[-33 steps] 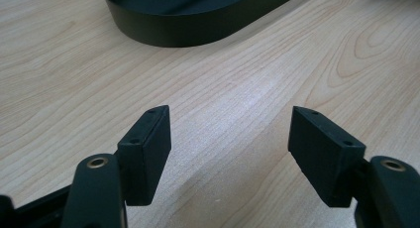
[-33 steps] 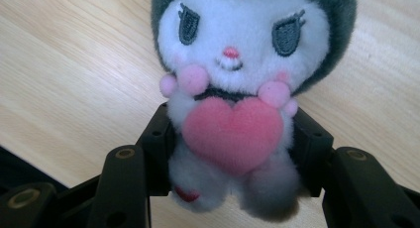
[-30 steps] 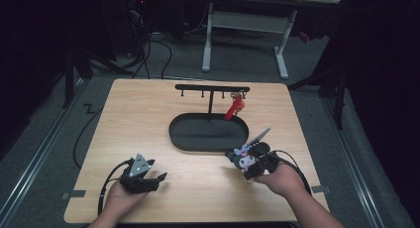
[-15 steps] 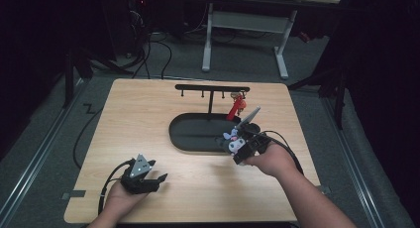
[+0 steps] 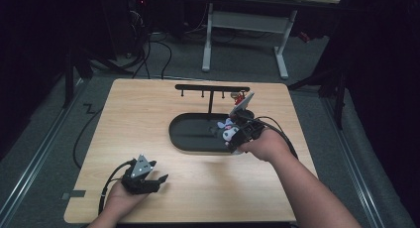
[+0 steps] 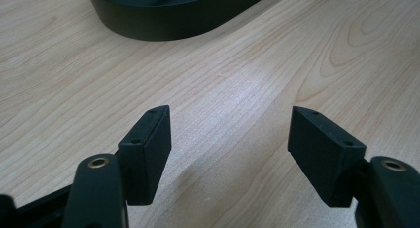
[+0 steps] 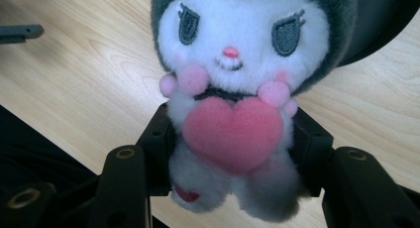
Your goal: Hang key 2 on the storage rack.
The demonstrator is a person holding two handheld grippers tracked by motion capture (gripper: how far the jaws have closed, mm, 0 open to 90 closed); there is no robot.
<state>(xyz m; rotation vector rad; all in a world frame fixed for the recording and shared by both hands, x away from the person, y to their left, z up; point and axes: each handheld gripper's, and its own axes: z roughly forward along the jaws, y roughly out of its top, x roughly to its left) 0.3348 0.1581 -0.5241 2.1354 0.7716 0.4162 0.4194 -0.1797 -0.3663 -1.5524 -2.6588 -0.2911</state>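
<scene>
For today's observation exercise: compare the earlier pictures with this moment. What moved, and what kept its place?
The right gripper, shut on the plush toy, has travelled from the table's near right towards the hook rack, over the black tray. The left gripper stayed open at the near edge; the red charm remains hanging.

A light wooden table [image 5: 148, 119] carries a black oval tray [image 5: 190, 134] at its centre, with a black T-shaped hook rack [image 5: 212, 88] rising from the tray's far side. A small red charm [image 5: 239, 97] hangs at the rack's right end. Above the tray's right end, the right gripper [image 5: 229, 132] holds a white-and-grey plush doll with a pink heart [image 7: 233, 89]. The left gripper [image 5: 148, 181] rests near the table's front left, well apart from the tray.
</scene>
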